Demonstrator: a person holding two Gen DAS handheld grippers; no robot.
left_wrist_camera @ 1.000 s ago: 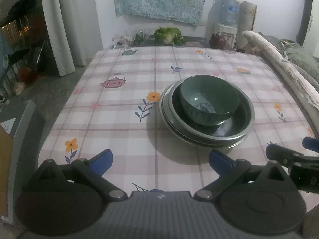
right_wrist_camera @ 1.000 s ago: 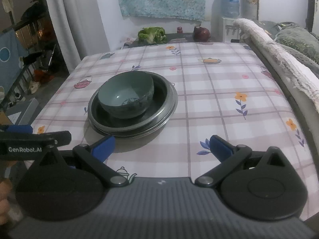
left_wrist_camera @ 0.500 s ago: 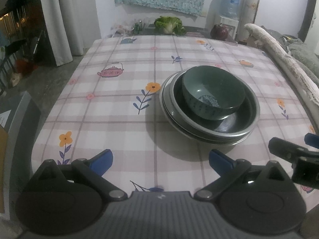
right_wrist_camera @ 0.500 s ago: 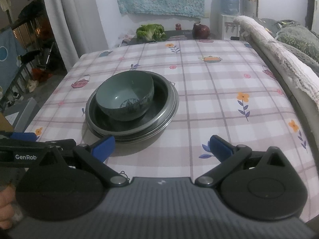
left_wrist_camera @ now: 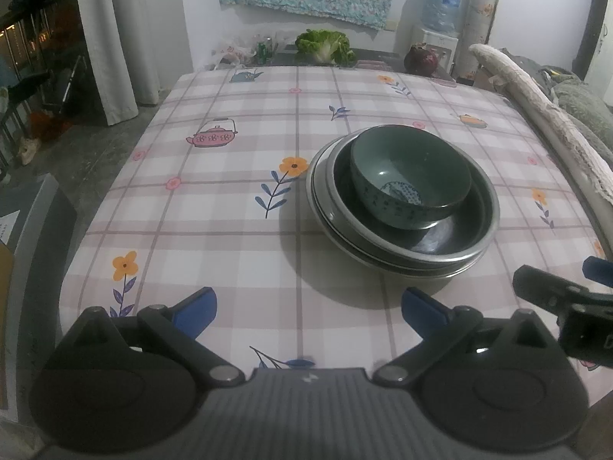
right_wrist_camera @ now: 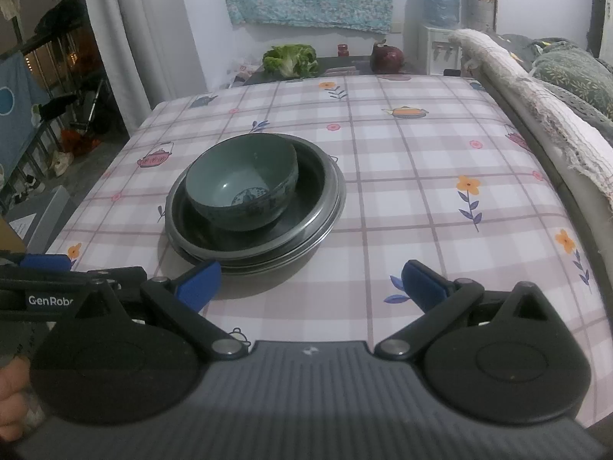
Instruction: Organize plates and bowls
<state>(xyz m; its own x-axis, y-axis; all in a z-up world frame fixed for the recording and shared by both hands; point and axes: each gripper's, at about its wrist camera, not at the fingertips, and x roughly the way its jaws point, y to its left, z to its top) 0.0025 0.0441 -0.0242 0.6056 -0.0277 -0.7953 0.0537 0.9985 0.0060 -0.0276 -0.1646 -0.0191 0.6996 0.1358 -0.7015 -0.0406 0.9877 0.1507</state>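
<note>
Sitting in stacked metal plates [left_wrist_camera: 402, 237], a green bowl [left_wrist_camera: 410, 180]; both grippers' jaws apart, empty.

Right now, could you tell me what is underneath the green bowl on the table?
The green bowl sits inside a dark dish, which rests on stacked metal plates. How many plates cannot be told; their centres are covered.
</note>
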